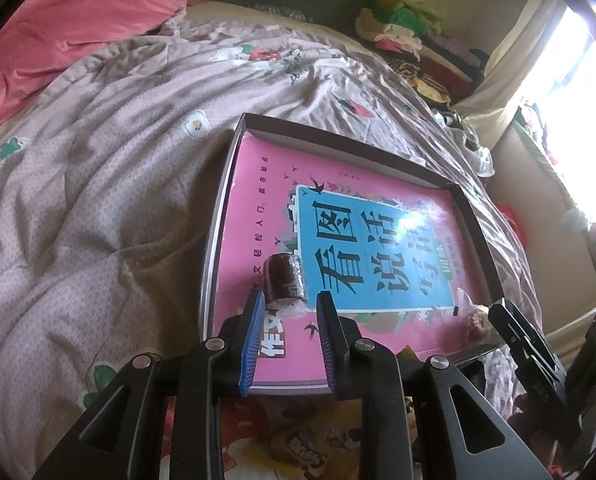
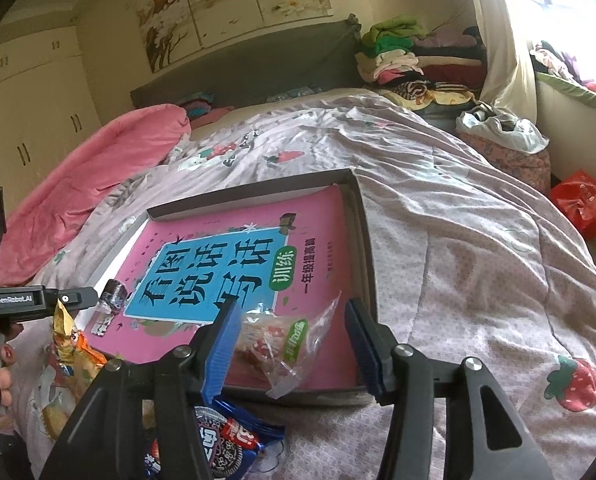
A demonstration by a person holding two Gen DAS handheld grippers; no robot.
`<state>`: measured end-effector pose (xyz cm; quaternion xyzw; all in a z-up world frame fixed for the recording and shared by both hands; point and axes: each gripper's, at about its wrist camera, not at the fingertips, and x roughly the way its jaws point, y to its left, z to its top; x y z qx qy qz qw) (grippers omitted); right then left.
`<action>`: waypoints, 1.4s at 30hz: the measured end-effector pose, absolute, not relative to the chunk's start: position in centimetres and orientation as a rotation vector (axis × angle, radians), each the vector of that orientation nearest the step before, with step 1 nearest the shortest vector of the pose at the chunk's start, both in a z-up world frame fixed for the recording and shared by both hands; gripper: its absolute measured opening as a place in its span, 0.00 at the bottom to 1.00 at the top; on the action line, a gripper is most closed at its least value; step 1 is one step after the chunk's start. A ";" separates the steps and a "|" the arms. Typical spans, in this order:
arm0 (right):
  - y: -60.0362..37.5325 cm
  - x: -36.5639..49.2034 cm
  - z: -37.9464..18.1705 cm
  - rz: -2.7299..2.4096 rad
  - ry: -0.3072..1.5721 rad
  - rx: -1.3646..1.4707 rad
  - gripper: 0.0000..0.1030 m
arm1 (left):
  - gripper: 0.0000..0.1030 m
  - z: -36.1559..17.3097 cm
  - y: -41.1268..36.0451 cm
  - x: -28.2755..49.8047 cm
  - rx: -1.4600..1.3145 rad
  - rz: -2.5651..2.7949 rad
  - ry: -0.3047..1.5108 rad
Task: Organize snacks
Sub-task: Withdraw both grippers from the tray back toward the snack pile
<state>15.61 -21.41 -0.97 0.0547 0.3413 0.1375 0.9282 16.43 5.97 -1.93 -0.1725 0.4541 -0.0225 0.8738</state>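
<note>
snack roll partly hidden behind open left gripper.

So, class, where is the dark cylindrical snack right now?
The dark cylindrical snack lies on the pink book inside the box, just ahead of the open left gripper.

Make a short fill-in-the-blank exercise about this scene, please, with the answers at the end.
1. The shallow box lies on a ____.
2. The book inside the box has a ____ cover.
3. The dark wrapped roll lies in front of the ____ claw.
4. Both claws, like the right claw, are ____.

Answers: bed; pink; left; open
</note>
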 end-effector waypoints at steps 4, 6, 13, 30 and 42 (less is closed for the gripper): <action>-21.9 15.4 -0.7 0.277 0.688 0.128 0.54 | 0.27 -1.5 6.2 16.1 -0.371 -0.044 0.937; -22.0 15.3 -0.6 0.276 0.684 0.132 0.55 | 0.27 -1.3 6.4 15.9 -0.377 -0.047 0.930; -21.9 15.0 -0.3 0.282 0.674 0.130 0.56 | 0.38 -0.4 6.8 14.7 -0.386 -0.044 0.897; -21.8 14.1 0.4 0.297 0.663 0.137 0.70 | 0.61 0.9 5.9 12.8 -0.324 -0.071 0.854; -22.0 12.9 1.5 0.310 0.640 0.149 0.77 | 0.66 1.4 5.3 11.3 -0.272 -0.091 0.845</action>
